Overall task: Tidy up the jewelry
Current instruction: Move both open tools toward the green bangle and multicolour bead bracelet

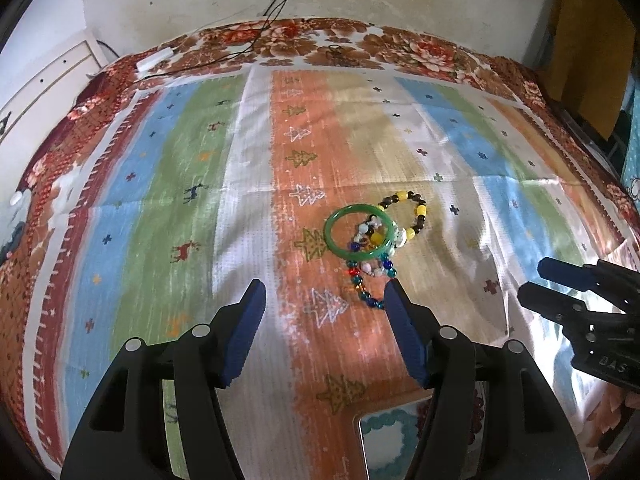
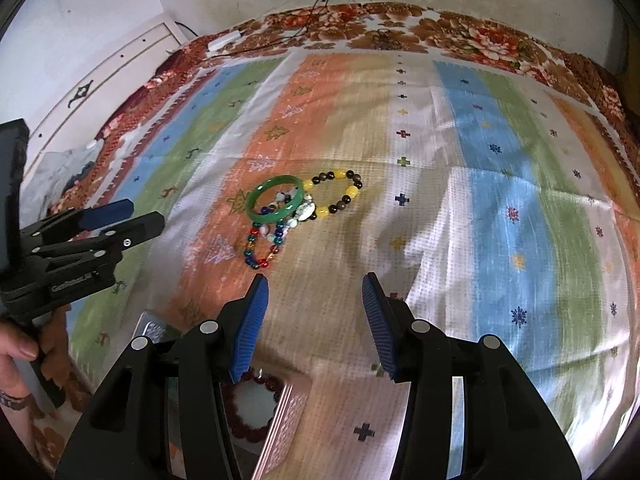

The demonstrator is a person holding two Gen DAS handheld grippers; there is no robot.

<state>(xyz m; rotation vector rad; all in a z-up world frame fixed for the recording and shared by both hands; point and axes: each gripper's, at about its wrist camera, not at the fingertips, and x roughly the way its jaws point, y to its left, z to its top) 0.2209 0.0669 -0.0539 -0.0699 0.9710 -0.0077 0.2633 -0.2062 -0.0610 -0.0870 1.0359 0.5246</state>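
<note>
1. Jewelry pile sits on the striped cloth (image 1: 248, 168) w/ tree + deer prints, ahead of both sets of fingers. Green bangle (image 1: 357, 231): smooth, glossy, rigid ring, lying flat. Yellow-and-dark bead bracelet (image 1: 416, 216): round beads on a loop, overlapping the bangle's far right side. Multicolour glass-bead bracelet (image 1: 370, 280): small shiny red/blue/teal beads, trailing from under the bangle toward the left gripper's right finger.
2. Left gripper (image 1: 324, 292) is tilted steeply down at the cloth; black arms, ribbed blue pads. Fingers spread wide, nothing between them; right fingertip is just beside the near end of the multicolour loop, can't tell if touching.
3. Right gripper (image 2: 316, 284) has the same build and the same steep downward tilt; fingers apart, not pinching anything, bare cloth between. Pile lies ahead and slightly left of its left finger, apart from it.
4. Below the fingers, near edge: a box (image 2: 280, 420) w/ pinkish patterned side, a dark red bead bracelet (image 2: 250, 404) lying inside.
5. A hand (image 2: 16, 356) grips the left gripper's handle in the right wrist view.
6. Further out: floral bedcover (image 1: 400, 48) under the striped cloth, black cables (image 1: 280, 4) down the stained wall.
</note>
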